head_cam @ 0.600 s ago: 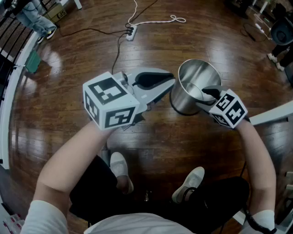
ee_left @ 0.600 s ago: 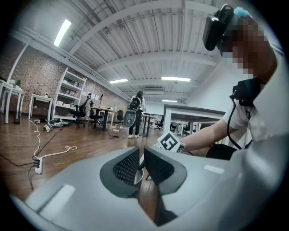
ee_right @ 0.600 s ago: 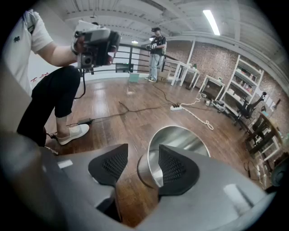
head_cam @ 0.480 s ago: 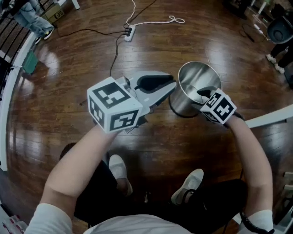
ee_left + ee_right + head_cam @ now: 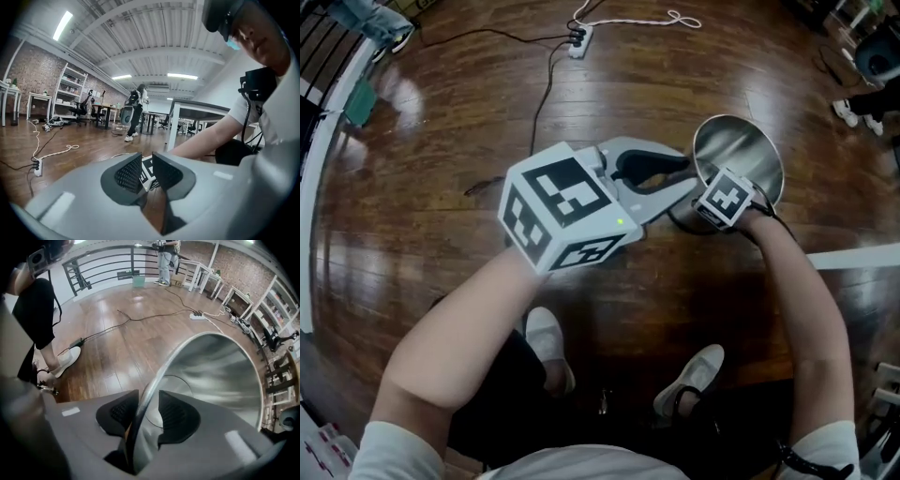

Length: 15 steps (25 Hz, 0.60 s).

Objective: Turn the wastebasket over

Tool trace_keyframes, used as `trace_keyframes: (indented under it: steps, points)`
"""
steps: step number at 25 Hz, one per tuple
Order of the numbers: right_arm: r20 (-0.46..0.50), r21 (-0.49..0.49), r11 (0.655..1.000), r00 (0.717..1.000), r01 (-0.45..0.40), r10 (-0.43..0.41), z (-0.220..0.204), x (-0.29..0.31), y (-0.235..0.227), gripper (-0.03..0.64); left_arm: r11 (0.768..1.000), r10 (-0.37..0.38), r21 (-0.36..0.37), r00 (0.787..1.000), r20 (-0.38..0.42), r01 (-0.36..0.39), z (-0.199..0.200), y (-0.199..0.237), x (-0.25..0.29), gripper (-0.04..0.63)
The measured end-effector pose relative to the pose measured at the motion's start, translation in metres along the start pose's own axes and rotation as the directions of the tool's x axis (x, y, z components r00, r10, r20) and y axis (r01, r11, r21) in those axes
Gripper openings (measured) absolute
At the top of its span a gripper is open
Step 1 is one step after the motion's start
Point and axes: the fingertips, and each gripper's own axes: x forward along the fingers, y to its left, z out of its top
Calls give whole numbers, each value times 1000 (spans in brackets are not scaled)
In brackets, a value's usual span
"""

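Right gripper view: our right gripper (image 5: 149,401) is clamped on the rim of the steel wastebasket (image 5: 215,371), with 1 pad outside the wall and 1 inside. The wastebasket is mouth up and its inside is bare. We cannot tell whether its base rests on the boards. In the left gripper view, our left gripper (image 5: 146,164) points nearly level, its 2 jaws a narrow gap apart with nothing between them. From the head view it sits just beside the wastebasket's left side.

Under both lies a dark, glossy wooden floor (image 5: 441,141). The wastebasket is over the floor's right part, well apart from the railing (image 5: 103,266) along its left edge. A power strip (image 5: 578,37) lies toward the far edge with a black cable (image 5: 542,89) running from it, near a white cord (image 5: 642,19). Our 2 white shoes (image 5: 548,347) stand at the near edge. The room has brick walls (image 5: 243,263), shelves (image 5: 70,93) and a table (image 5: 211,105).
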Motion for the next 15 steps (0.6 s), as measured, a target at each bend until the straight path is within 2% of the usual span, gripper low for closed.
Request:
trace_keyframes:
  steps: [4, 8, 12, 15]
  points:
    - [-51, -61, 998, 998, -25, 22, 1, 4, 15, 58, 999, 4, -32, 1000, -4, -4, -5, 4, 0, 67]
    - [-28, -56, 995, 996, -85, 83, 0, 20, 15, 46, 999, 18, -43, 1000, -8, -18, -6, 10, 3, 67]
    - [-43, -72, 997, 998, -38, 35, 2, 0, 10, 42, 998, 29, -55, 1000, 4, -29, -4, 12, 1, 67]
    - [6, -39, 998, 999, -52, 52, 6, -12, 4, 43, 998, 38, -60, 999, 11, -37, -3, 16, -3, 67]
